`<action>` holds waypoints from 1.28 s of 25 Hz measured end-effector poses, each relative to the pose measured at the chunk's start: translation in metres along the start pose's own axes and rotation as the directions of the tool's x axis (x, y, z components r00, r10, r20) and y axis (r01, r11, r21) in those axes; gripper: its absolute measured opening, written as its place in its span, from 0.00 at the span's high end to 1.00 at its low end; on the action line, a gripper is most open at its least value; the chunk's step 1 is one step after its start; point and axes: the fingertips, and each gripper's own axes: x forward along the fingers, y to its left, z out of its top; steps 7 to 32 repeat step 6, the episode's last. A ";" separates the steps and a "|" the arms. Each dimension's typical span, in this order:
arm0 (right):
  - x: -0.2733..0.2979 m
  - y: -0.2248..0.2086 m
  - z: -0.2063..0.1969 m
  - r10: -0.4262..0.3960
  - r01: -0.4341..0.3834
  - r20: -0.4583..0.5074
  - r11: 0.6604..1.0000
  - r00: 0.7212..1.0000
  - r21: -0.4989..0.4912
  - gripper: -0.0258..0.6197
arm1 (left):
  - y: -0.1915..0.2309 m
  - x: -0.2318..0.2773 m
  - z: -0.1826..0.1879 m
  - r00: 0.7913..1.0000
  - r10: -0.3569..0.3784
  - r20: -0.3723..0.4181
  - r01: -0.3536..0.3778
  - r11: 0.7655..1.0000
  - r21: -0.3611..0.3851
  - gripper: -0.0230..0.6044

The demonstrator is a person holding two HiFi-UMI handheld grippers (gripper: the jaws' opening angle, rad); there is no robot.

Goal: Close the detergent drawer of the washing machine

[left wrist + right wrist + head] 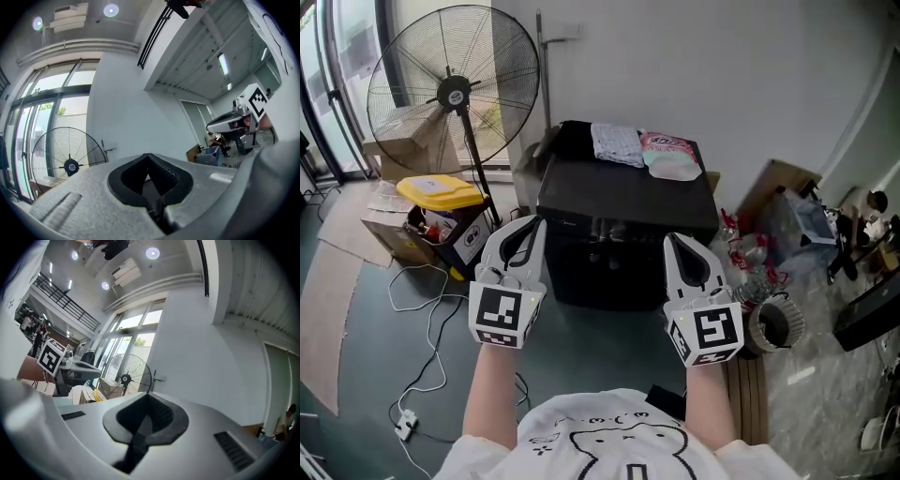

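Note:
The black washing machine point(623, 202) stands on the floor ahead of me in the head view, and its front is dark. A lighter strip near the top of the front point(609, 228) may be the drawer; I cannot tell whether it is in or out. My left gripper point(534, 223) hovers before the machine's left front corner, shut and empty. My right gripper point(672, 240) hangs before the right front, also shut with nothing held. In the left gripper view the left gripper point(148, 155) points level at a white wall. The right gripper point(149, 396) does the same in its own view.
A folded cloth point(616, 143) and a pink packet point(669, 155) lie on the machine's top. A large standing fan point(455, 89) and a yellow-lidded box point(441, 193) are to the left. Cables point(422, 375) trail on the floor. Clutter and a wire basket point(773, 325) crowd the right.

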 end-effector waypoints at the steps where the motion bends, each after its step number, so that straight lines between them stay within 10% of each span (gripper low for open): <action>1: 0.000 0.001 0.002 -0.001 0.001 0.001 1.000 1.000 -0.004 0.96 | 0.001 -0.001 0.002 1.000 0.000 0.006 0.000 1.000 -0.001 0.94; 32: 0.000 0.006 0.012 0.002 -0.002 0.018 1.000 1.000 -0.023 0.96 | 0.011 -0.007 0.012 0.999 0.016 0.040 -0.014 0.999 -0.039 0.94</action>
